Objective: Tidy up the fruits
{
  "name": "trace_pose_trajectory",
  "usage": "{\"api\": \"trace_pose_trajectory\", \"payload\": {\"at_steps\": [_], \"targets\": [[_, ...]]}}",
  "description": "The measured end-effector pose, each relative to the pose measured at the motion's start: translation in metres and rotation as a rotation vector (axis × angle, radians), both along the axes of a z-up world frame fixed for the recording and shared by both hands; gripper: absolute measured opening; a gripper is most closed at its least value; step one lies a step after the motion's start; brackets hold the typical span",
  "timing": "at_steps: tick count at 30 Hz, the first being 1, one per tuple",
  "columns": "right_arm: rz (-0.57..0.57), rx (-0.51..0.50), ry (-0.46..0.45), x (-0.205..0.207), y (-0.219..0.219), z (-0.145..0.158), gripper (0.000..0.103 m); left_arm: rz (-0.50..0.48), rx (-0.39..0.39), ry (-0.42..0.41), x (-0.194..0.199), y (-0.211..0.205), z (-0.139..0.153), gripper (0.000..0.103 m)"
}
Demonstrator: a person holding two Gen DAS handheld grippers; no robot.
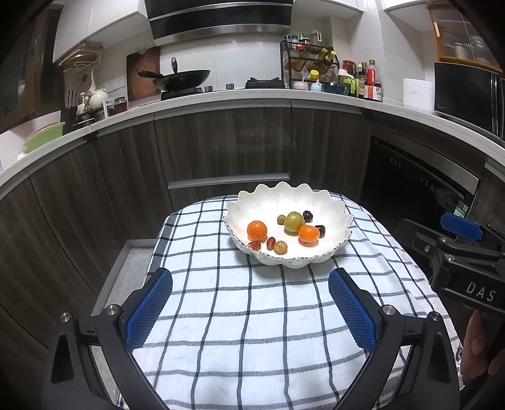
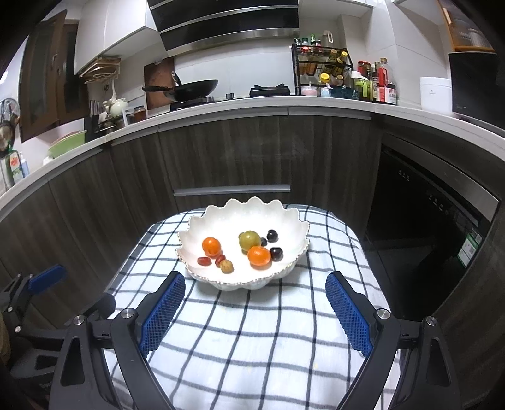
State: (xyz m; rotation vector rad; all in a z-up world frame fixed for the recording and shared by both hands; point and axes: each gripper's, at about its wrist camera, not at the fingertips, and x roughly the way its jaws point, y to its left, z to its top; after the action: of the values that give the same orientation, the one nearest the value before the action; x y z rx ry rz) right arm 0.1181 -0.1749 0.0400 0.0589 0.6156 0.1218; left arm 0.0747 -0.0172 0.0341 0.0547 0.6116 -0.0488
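Right wrist: bowl (image 2: 202,217) holds two oranges (image 2: 211,246).

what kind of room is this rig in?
A home kitchen, most likely: a wok sits on a stove under a range hood, with a spice rack on the counter. The fruit bowl rests on a checked cloth.

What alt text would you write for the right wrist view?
A white scalloped ceramic bowl holding small orange, green, red and dark fruits sits on a blue-checked white cloth. The open right gripper frames it, empty.
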Motion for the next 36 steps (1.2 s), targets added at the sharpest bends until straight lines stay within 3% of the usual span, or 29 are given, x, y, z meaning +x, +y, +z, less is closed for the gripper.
{"api": "trace_pose_trajectory", "payload": {"at_steps": [12, 36], "targets": [[0.006, -0.047, -0.031, -0.040, 0.009, -0.009, 0.091, 0.039, -0.013, 0.012, -0.028, 0.008, -0.016, 0.101], [-0.022, -0.027, -0.057, -0.066, 0.008, -0.017, 0.091, 0.094, -0.006, -0.042, -0.054, 0.013, -0.020, 0.101]]}}
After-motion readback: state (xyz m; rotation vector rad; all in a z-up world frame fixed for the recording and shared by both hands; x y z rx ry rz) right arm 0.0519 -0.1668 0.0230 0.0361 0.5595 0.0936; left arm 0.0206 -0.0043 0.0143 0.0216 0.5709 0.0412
